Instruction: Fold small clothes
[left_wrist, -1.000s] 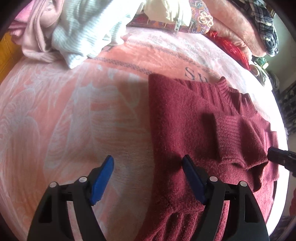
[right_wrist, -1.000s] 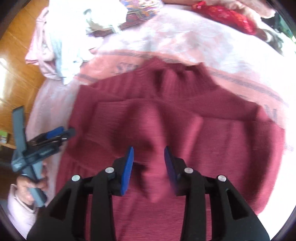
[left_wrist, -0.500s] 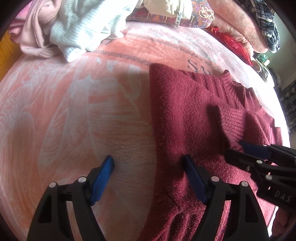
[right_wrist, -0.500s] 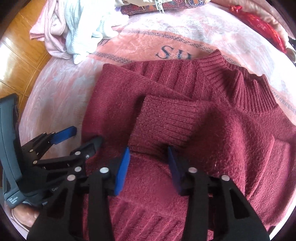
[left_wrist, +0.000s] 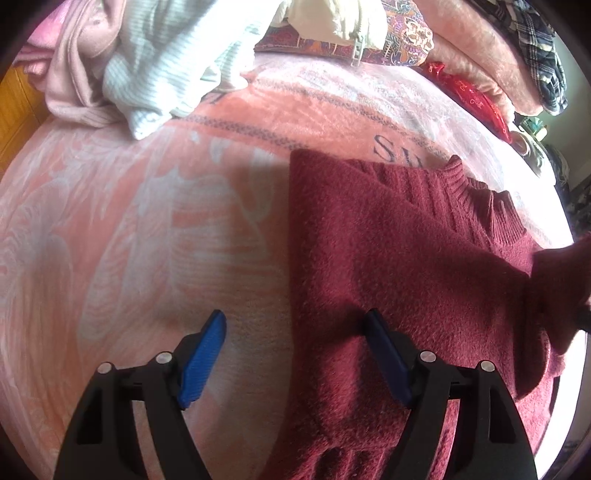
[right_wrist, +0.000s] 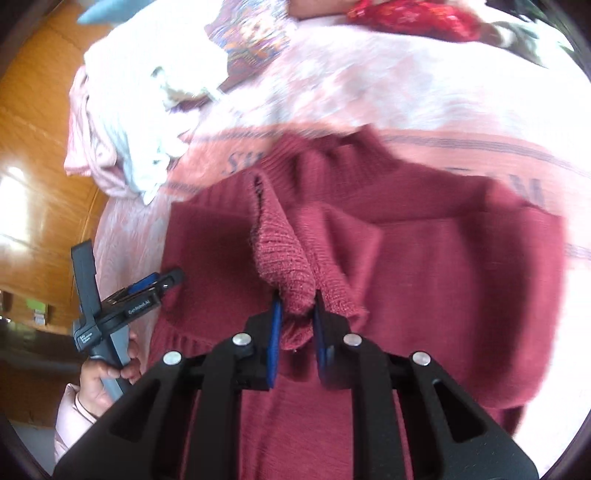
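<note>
clothes lie in one loose pile at the far edge of the pink blanket in the left wrist view, and one dark red sweater lies flat on the blanket, at right. the left gripper is spread wide, one finger over the blanket, one over the sweater edge. in the right wrist view, the right gripper is clamped on the sweater's ribbed cuff, lifted above the body. one hand holds the left gripper at left.
</note>
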